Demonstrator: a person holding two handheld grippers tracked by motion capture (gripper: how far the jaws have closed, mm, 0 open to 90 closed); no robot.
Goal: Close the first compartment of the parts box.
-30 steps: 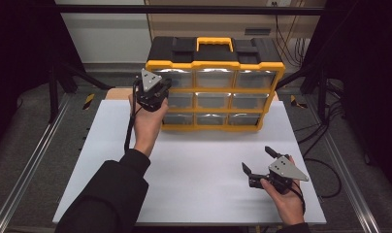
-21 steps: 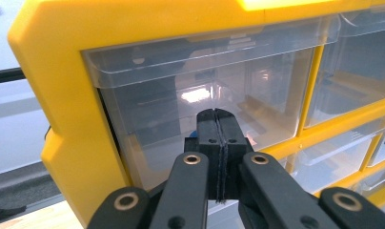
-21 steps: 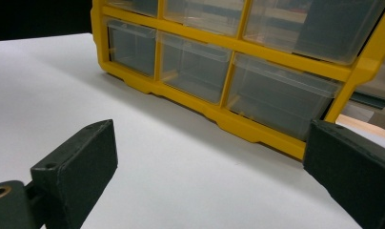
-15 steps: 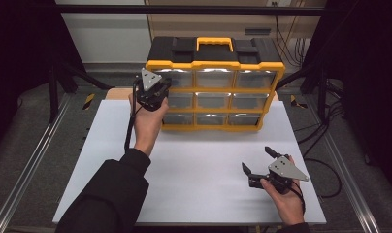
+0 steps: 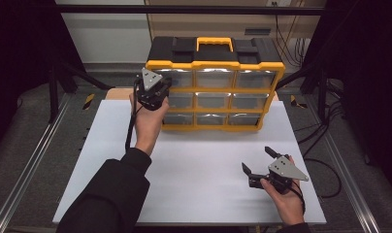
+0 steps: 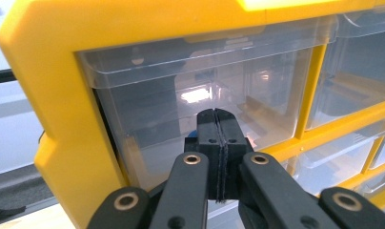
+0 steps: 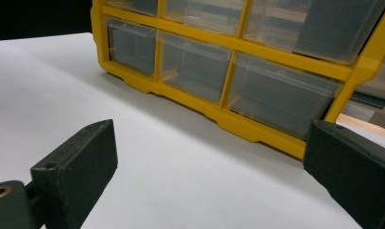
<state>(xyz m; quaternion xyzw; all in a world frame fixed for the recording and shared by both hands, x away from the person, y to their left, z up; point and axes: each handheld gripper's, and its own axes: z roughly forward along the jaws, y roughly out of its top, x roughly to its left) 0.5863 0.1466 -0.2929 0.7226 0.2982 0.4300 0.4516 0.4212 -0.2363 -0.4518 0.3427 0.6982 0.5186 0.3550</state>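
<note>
- Left gripper view: the left gripper (image 6: 218, 143) has its jaws pressed together, empty, tips at the clear front of the top-left drawer (image 6: 200, 95) of the yellow organiser (image 5: 214, 82).
- Risk: pushing closed tips could shove the cabinet back on the white table (image 5: 194, 165).
- The right gripper (image 5: 260, 165) rests spread wide, well apart.

The drawer cabinet (image 5: 214, 82) is set at the far middle of the worktop (image 5: 194, 165), its drawer fronts turned toward the person. The left gripper (image 5: 162, 90) is held against the cabinet's left column of drawers, at the top left drawer (image 6: 200, 90). The right gripper (image 5: 257, 162) is placed low over the worktop's near right part, well apart from the cabinet and before it.
</note>
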